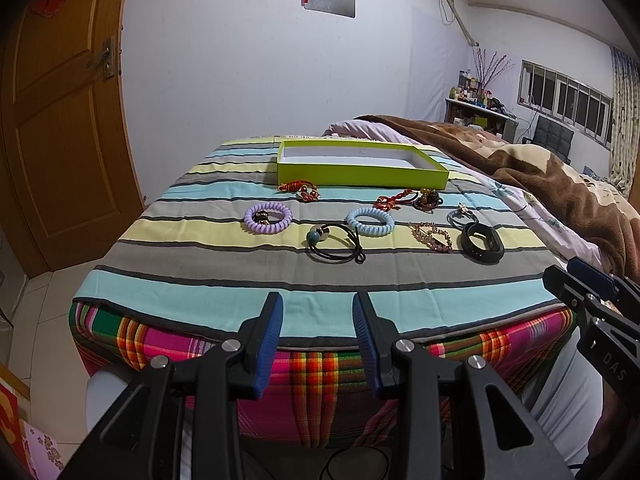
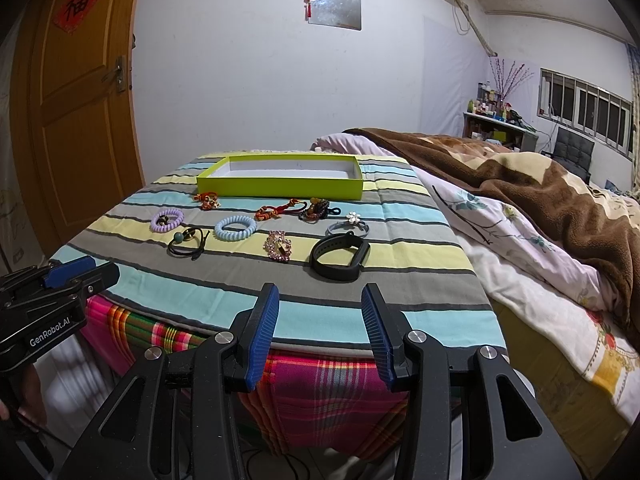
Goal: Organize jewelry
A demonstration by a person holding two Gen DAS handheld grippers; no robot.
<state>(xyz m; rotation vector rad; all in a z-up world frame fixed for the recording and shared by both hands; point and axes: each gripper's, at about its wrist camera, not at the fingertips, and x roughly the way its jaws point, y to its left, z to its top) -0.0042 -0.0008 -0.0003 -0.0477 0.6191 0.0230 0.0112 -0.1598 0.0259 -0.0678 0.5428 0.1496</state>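
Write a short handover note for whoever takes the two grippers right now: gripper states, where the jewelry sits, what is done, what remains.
Left gripper: open, empty, at the table's near edge. Right gripper: open, empty, alongside.
Green box: far end of the striped cloth, empty.
In front of it lie the purple coil tie, blue coil tie, black hair tie, black band, rhinestone clip, flower ring and red knotted cords.
Done: nothing boxed. Left: everything.

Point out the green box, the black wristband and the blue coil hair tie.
green box (image 1: 360,172): left wrist view, on its front wall.
black wristband (image 2: 320,266): right wrist view, on the near-left curve of the strap.
blue coil hair tie (image 1: 352,220): left wrist view, on the left side of the coil.
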